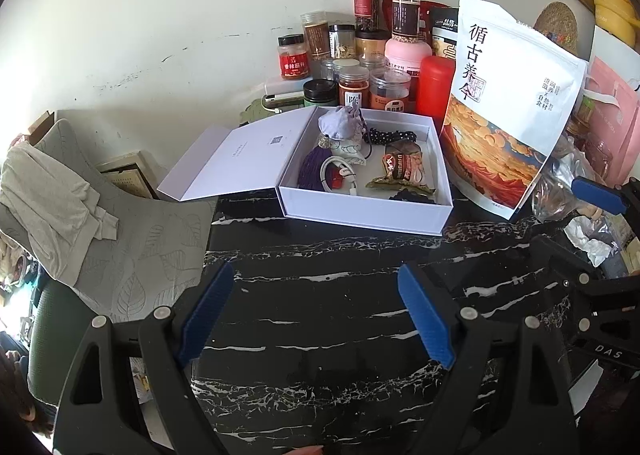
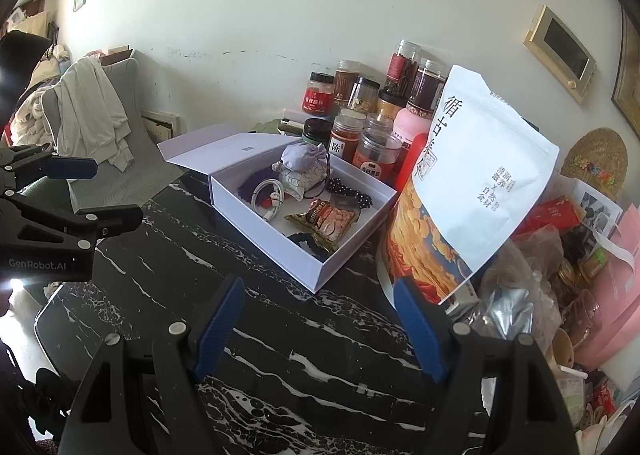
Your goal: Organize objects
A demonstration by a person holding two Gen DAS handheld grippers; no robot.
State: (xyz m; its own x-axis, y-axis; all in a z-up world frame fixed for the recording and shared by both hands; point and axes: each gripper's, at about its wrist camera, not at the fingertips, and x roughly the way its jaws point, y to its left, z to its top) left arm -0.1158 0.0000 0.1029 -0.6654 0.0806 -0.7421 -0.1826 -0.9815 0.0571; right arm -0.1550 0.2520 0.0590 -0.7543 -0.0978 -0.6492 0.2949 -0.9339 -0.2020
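The left hand-held gripper [image 1: 316, 315] and the right hand-held gripper [image 2: 320, 329] both tilt downward over the worktop's [image 1: 320, 335] near edge, side by side, jaws spread wide with nothing between them.

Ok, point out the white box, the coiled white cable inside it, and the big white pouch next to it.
white box [image 1: 362, 213], left wrist view, front wall.
white cable [image 2: 269, 191], right wrist view, coil's loop.
white pouch [image 1: 516, 67], left wrist view, upper white panel.
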